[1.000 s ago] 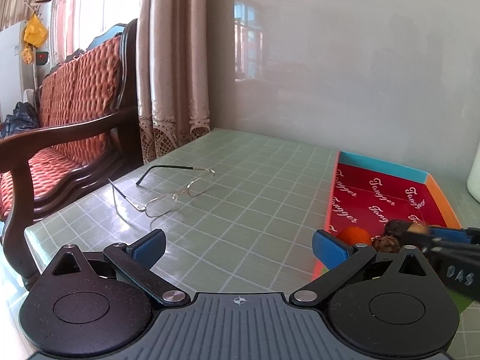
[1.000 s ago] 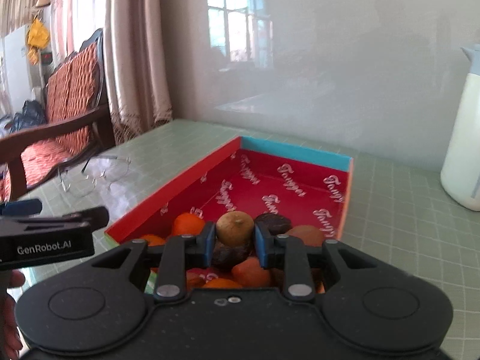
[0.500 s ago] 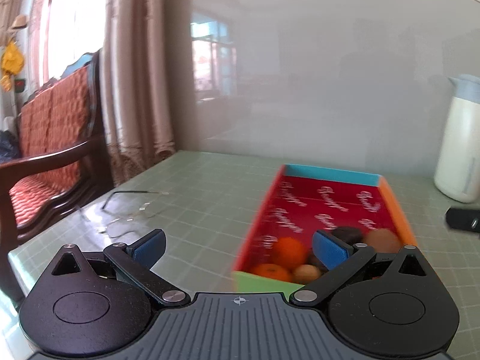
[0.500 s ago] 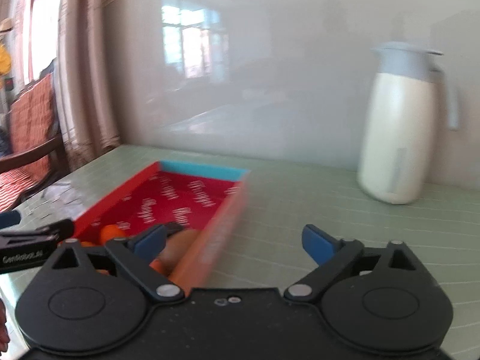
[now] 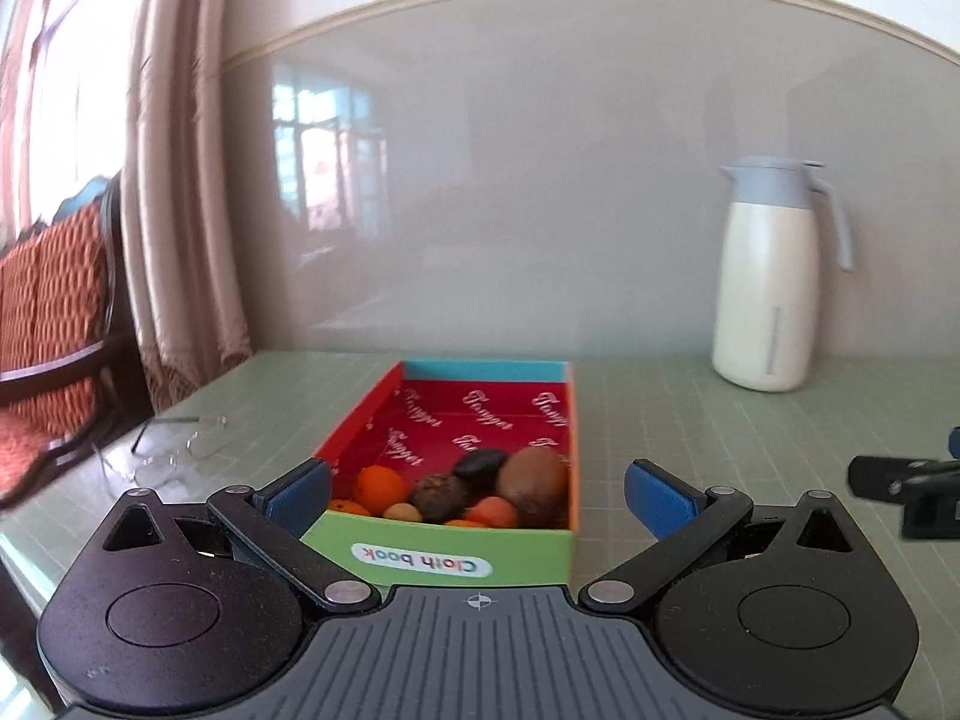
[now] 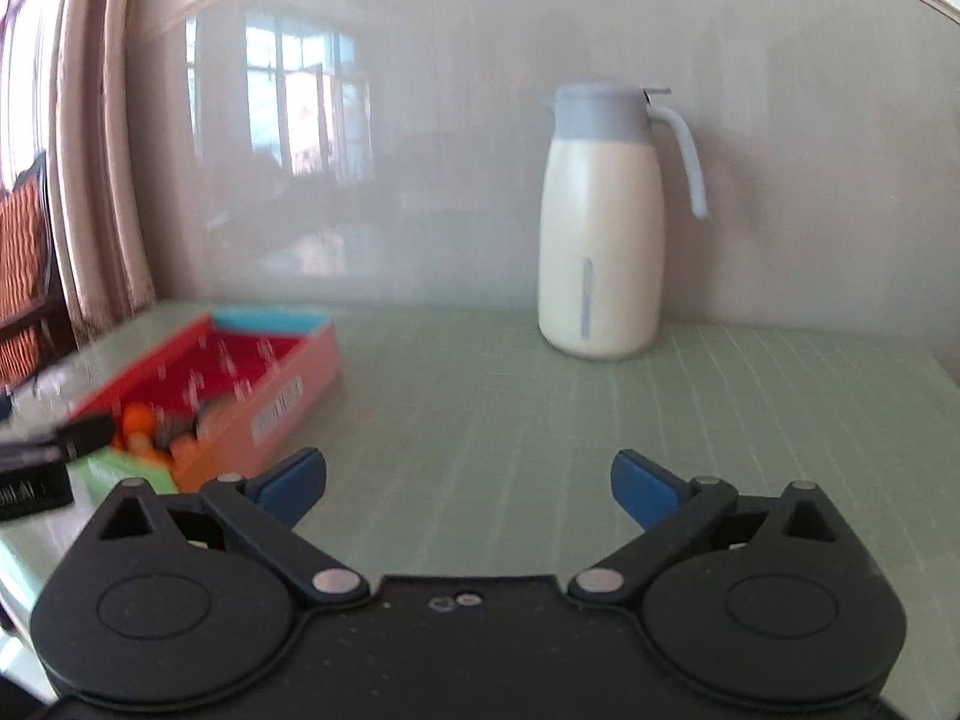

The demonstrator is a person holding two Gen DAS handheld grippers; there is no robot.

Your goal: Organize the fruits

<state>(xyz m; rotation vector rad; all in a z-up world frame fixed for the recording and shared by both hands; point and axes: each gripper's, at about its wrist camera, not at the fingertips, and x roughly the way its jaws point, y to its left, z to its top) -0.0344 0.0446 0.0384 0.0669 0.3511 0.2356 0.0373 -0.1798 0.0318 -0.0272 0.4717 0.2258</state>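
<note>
A red-lined box (image 5: 474,414) with a green front wall labelled "Cloth book" sits on the green table. Several fruits lie at its near end: an orange (image 5: 378,483), a brown kiwi (image 5: 534,480), a dark fruit (image 5: 478,463) and smaller ones. My left gripper (image 5: 477,489) is open and empty, its fingers (image 5: 300,489) either side of the box's near end. My right gripper (image 6: 468,483) is open and empty over bare table, right of the box (image 6: 240,378). The right gripper's tip shows in the left wrist view (image 5: 906,480).
A white thermos jug (image 5: 771,282) with a grey-blue lid stands at the back right by the wall; it also shows in the right wrist view (image 6: 600,222). Wire-framed glasses (image 5: 174,444) lie on the table left of the box. A wooden chair (image 5: 54,312) and curtains stand at the left.
My right gripper let go of the kiwi, opened and swung right, away from the box. My left gripper turned right and now faces the box's near end.
</note>
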